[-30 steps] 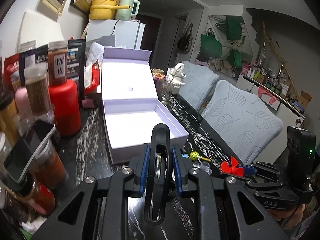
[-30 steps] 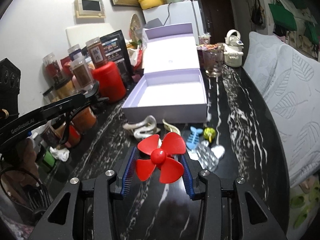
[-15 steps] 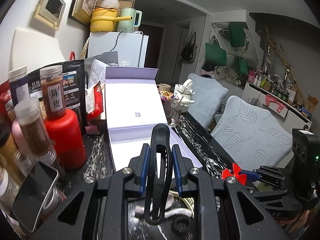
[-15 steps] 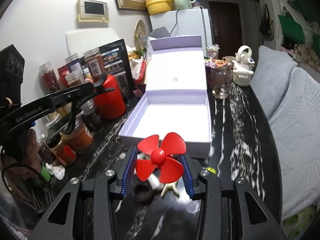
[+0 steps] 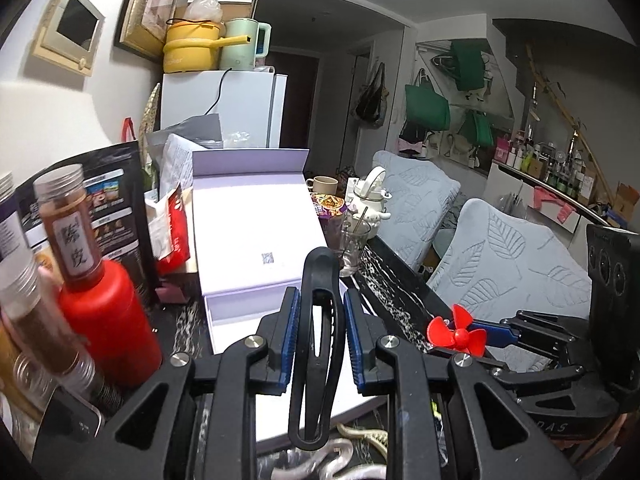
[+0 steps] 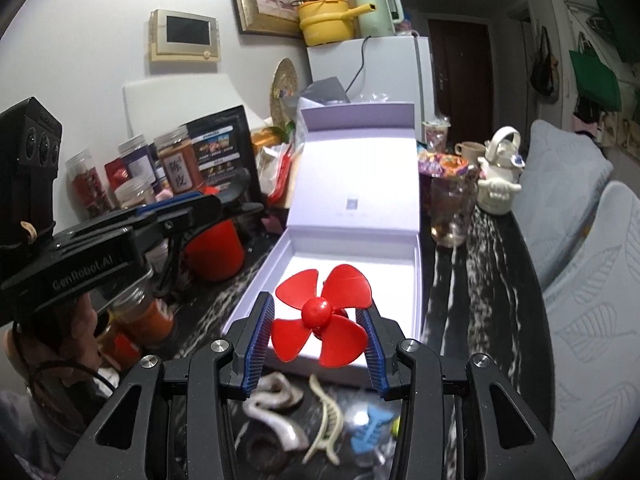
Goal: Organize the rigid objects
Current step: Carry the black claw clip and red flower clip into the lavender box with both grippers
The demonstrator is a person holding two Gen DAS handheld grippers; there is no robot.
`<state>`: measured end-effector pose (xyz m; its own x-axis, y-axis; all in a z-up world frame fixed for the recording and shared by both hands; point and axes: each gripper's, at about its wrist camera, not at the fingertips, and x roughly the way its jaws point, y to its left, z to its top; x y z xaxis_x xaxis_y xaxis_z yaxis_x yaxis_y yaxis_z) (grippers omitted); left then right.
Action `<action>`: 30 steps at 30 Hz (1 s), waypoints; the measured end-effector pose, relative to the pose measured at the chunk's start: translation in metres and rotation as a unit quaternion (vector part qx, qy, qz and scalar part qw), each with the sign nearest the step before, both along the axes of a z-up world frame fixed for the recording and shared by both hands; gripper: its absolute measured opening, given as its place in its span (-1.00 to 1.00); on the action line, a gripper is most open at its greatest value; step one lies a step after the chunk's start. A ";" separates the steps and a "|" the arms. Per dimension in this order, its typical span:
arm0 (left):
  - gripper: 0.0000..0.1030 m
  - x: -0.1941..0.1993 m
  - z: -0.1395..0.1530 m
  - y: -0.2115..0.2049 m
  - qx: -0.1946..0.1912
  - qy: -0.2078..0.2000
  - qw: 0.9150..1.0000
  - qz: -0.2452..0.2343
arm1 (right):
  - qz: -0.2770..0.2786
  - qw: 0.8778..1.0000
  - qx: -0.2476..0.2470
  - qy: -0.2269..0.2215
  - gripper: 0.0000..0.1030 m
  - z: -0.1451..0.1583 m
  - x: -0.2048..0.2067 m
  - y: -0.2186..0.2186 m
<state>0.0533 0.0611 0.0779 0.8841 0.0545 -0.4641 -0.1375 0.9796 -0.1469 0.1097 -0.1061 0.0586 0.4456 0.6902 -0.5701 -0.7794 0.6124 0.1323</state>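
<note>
My left gripper [image 5: 319, 340] is shut on a black loop-shaped clip [image 5: 318, 344], held above the near edge of the open lavender box [image 5: 256, 240]. My right gripper [image 6: 320, 332] is shut on a red propeller [image 6: 320, 314], held above the front of the box [image 6: 352, 256]. The propeller also shows in the left wrist view [image 5: 458, 332]. The left gripper [image 6: 188, 210] appears at the left of the right wrist view. On the black marble table lie a white hair clip [image 6: 276, 408], a cream claw clip [image 6: 326, 428] and a blue fish-bone clip [image 6: 370, 426].
Spice jars [image 5: 68, 220] and a red bottle [image 5: 106, 320] crowd the table's left side. A glass [image 6: 450, 210], a white teapot [image 6: 498, 178] and a cup [image 6: 470, 148] stand right of the box. Grey cushioned chairs [image 6: 580, 280] line the right edge.
Both grippers have risen and moved forward toward the box, each keeping its object. The box now sits closer and lower in both views; the small items lie below the grippers.
</note>
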 end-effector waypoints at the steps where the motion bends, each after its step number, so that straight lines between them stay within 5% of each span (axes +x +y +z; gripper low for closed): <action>1: -0.57 0.004 0.001 0.001 -0.001 -0.001 1.000 -0.001 | 0.000 1.000 0.001 -0.002 -0.19 0.001 0.004 0.003; 17: -0.57 0.071 0.003 0.015 0.017 -0.007 1.000 0.007 | 0.004 1.000 0.015 -0.009 -0.19 0.010 0.069 0.040; 30: -0.57 0.106 -0.028 0.041 0.031 0.046 0.997 0.046 | -0.010 1.000 -0.020 -0.004 -0.19 -0.006 0.118 0.074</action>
<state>0.1598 0.1023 0.0496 0.8279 0.1655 -0.5360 -0.2382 0.9688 -0.0687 0.2279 -0.0325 0.0522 0.4632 0.6580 -0.5937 -0.7680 0.6323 0.1016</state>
